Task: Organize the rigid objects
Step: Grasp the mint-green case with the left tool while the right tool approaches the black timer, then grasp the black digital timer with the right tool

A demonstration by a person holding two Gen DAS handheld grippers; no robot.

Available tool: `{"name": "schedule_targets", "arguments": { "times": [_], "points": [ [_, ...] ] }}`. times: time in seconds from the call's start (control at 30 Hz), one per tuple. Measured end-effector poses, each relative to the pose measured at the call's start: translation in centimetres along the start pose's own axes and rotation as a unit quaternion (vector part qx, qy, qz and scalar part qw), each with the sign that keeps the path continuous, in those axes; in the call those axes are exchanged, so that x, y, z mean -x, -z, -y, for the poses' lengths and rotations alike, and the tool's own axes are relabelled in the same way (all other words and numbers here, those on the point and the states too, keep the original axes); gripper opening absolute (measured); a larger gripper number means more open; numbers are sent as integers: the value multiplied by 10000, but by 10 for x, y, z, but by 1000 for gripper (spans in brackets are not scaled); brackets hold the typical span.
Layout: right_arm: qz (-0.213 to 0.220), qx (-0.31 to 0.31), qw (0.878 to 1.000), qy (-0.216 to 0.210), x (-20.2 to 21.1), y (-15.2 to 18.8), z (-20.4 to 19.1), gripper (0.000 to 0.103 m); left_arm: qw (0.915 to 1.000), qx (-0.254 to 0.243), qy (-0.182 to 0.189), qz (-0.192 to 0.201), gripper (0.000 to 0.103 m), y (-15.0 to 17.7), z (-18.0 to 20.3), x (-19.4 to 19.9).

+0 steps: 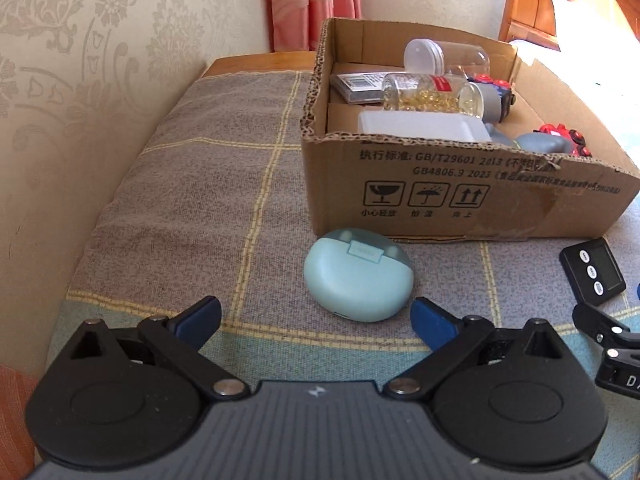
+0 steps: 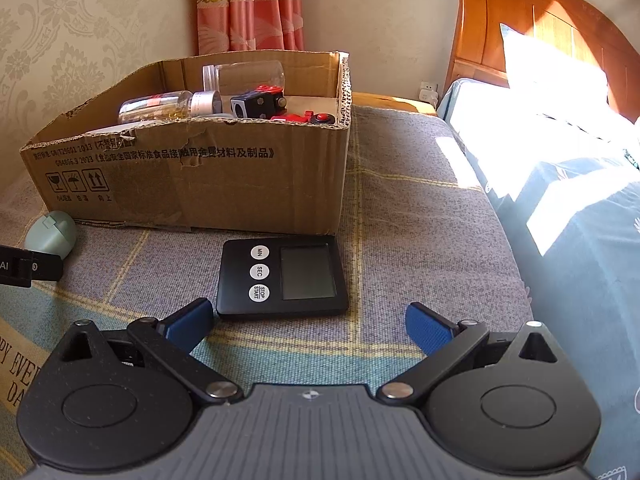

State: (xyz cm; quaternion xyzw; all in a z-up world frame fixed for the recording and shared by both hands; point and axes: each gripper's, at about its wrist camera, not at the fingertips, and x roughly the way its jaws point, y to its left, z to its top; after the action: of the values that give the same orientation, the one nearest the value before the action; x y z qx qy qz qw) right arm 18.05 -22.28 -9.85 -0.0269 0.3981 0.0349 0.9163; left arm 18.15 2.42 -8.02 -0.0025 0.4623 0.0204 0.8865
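A light blue earbud case (image 1: 358, 276) lies on the checked cloth just in front of the cardboard box (image 1: 460, 196). My left gripper (image 1: 316, 320) is open and empty, its fingertips just short of the case on either side. A black digital timer (image 2: 282, 278) lies flat in front of the box (image 2: 200, 184). My right gripper (image 2: 308, 322) is open and empty, just short of the timer. The timer also shows at the right edge of the left wrist view (image 1: 592, 276). The earbud case shows at the left of the right wrist view (image 2: 52, 232).
The box holds clear pill bottles (image 1: 432, 94), a white container (image 1: 416, 126), red and black toys (image 2: 260, 104) and a grey item (image 1: 540, 144). A wallpapered wall runs along the left. A bed with blue bedding (image 2: 580, 220) and wooden headboard (image 2: 520, 20) lies on the right.
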Motion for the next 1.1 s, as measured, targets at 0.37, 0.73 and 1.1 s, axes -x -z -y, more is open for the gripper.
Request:
{"name": "schedule_targets", "arguments": {
  "times": [0.37, 0.73, 1.1],
  "points": [
    [1, 13, 10000, -15, 0, -1, 0, 103, 9955, 145, 937, -96, 100, -14, 17, -10],
    [80, 95, 9999, -97, 0, 2, -1, 103, 9976, -56, 652, 205, 73, -10, 26, -15],
    [221, 692, 9948, -713, -2, 0, -19, 103, 9966, -399, 578, 425, 52, 2, 15, -7]
  ]
}}
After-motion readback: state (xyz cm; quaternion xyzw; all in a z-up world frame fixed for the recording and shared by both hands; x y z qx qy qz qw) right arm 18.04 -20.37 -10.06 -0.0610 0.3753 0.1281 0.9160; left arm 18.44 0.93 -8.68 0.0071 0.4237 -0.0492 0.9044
